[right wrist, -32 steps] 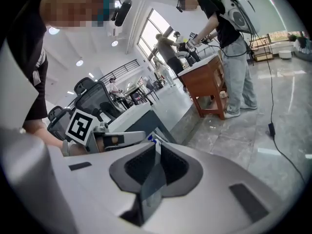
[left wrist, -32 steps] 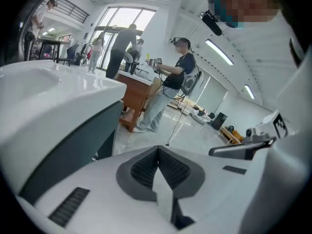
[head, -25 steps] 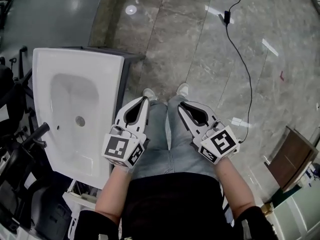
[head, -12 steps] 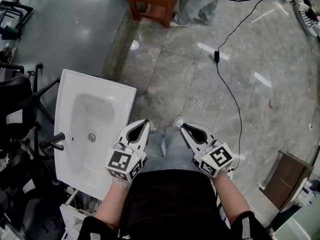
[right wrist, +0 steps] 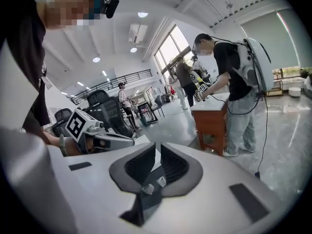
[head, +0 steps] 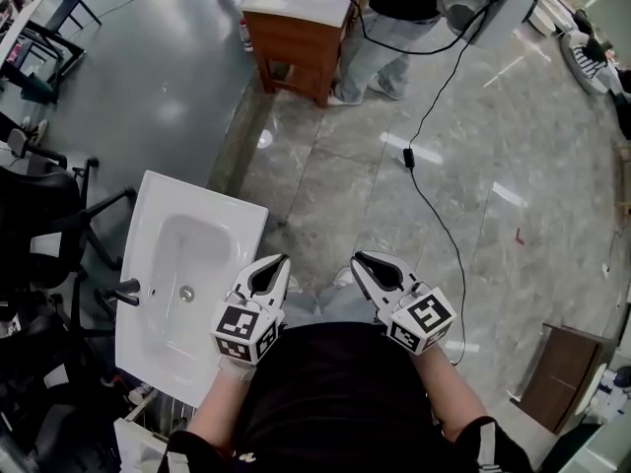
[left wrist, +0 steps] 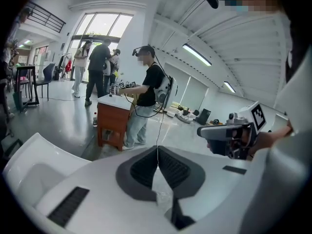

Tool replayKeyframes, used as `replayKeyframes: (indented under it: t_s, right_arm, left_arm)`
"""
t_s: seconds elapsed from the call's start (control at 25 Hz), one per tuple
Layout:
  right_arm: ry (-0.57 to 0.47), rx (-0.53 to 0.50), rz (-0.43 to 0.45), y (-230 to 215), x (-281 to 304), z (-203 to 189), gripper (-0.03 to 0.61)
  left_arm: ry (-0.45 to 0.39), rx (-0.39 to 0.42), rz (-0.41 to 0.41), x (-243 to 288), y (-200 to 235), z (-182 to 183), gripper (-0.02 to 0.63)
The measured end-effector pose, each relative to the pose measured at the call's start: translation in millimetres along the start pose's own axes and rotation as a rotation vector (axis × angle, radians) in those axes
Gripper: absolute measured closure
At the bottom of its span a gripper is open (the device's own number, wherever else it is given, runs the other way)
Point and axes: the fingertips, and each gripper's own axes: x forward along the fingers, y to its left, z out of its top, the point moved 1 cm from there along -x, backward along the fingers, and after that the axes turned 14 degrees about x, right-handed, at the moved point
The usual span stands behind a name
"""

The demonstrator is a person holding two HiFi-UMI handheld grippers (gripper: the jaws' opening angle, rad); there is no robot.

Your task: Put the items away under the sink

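Note:
The white sink basin [head: 246,217] with a black faucet [head: 123,292] stands at the lower left of the head view; its rim also shows in the left gripper view [left wrist: 29,152]. My left gripper [head: 280,260] hovers just right of the sink's edge, shut and empty [left wrist: 157,149]. My right gripper [head: 359,261] is beside it over my legs, shut with nothing in it [right wrist: 157,147]. Each gripper shows in the other's view: the right one [left wrist: 229,133], the left one [right wrist: 100,136]. No items for storing are in view. The space under the sink is hidden.
Another person [head: 394,8] stands at a small wooden cabinet [head: 296,37] at the far end of the floor. A black cable [head: 434,215] trails across the marble floor. Black office chairs [head: 39,215] crowd the left side. A brown board [head: 557,377] lies at the lower right.
The head view has swung up: the sink slid down and left in frame, and the wooden cabinet with a person came into sight. Both grippers stayed side by side and shut.

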Motion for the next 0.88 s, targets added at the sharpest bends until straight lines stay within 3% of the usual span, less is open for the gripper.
replayKeyframes:
  t_s: [0.32,0.48,0.88]
  right_arm:
    - [-0.036,0.021,0.024,14.0,-19.1,18.2,0.526]
    - [-0.037,-0.056,0.019,17.6,-18.7,26.4,0.526]
    - [-0.080,-0.092,0.034,34.9,-19.1,46.5,0.526]
  left_arm:
    - [-0.067,0.004,0.006,-15.6,-18.1,27.8,0.591]
    - [-0.095,0.003,0.012,-18.9,-19.0,35.1,0.591]
    - [-0.212,-0.021,0.084,-37.0,-1.6,50.2,0.591]
